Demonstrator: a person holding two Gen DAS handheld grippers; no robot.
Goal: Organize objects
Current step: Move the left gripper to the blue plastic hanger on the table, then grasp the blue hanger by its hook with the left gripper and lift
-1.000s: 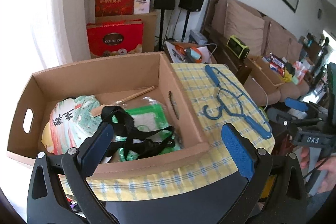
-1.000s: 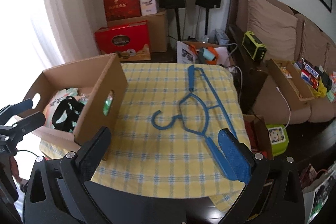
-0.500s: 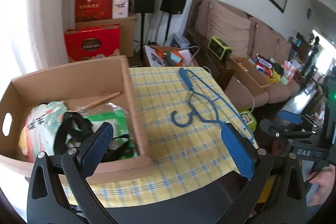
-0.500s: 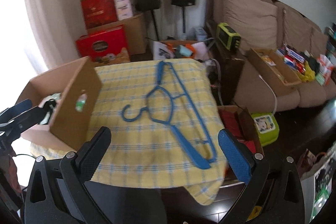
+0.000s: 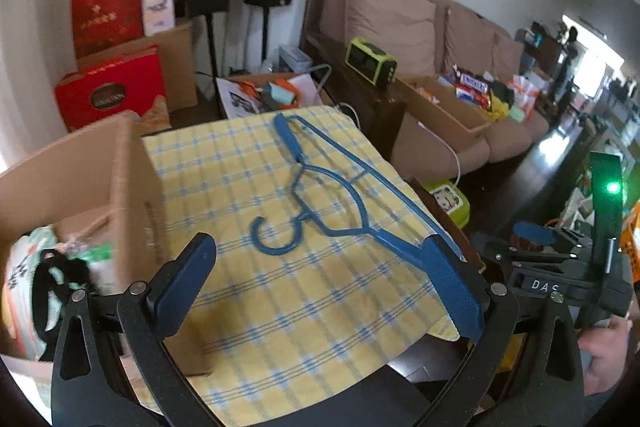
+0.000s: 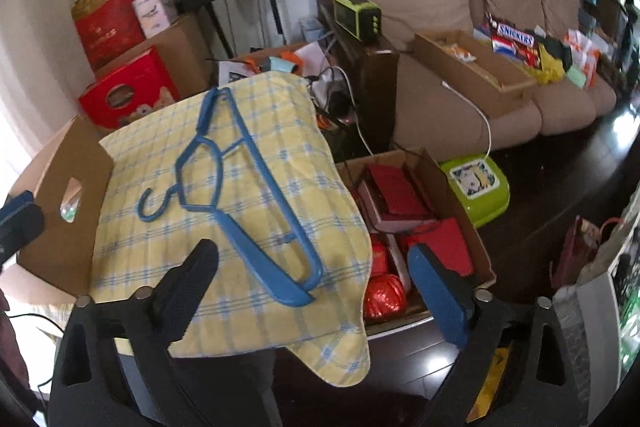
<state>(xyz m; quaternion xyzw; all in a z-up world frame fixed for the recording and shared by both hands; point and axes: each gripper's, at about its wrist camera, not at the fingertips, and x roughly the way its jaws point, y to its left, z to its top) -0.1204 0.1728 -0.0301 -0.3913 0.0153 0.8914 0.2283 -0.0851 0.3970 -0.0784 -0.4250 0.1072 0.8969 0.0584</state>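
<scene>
**Hovering over the hanger**

Lying flat on the yellow checked cloth covering the table, the blue hanger sits beside the cardboard box. Left gripper jaws are spread, empty. Right gripper jaws, just narrowing slightly, remain wide apart around nothing.

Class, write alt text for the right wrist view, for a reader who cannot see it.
A blue clothes hanger lies flat on a yellow checked tablecloth, just beyond the open, empty right gripper, whose jaws have just been closing slightly. A cardboard box sits at the cloth's left edge; a brown sofa stands behind.
</scene>
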